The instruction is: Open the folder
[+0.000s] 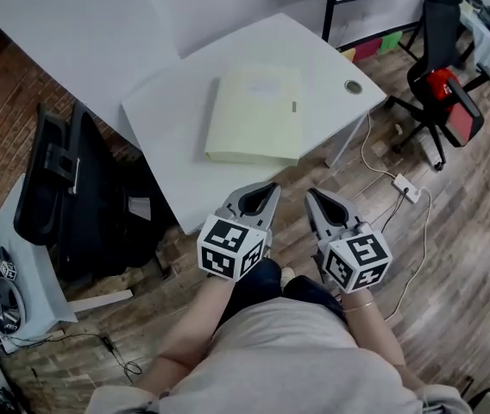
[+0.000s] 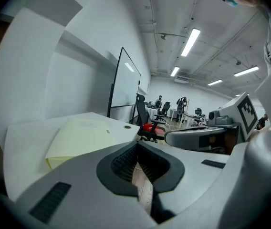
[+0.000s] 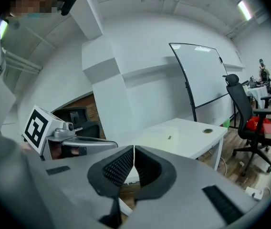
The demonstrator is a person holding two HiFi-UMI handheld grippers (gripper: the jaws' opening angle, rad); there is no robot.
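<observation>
Left gripper (image 1: 270,188): jaws together, empty, short of the white desk (image 1: 331,50).
Right gripper (image 1: 312,195): likewise closed, empty.
Folder (image 1: 257,112): pale yellow, shut, flat on that desk, ahead of both tools.
Advice: part the jaws and catch only the top cover's free edge (not the whole stack).
Views: head view shows the full cover; only the left gripper view shows its edge thickness.

folder (image 1: 255,114) | pale yellow, closed | lying flat | middle of white desk (image 1: 167,119), untouched
</observation>
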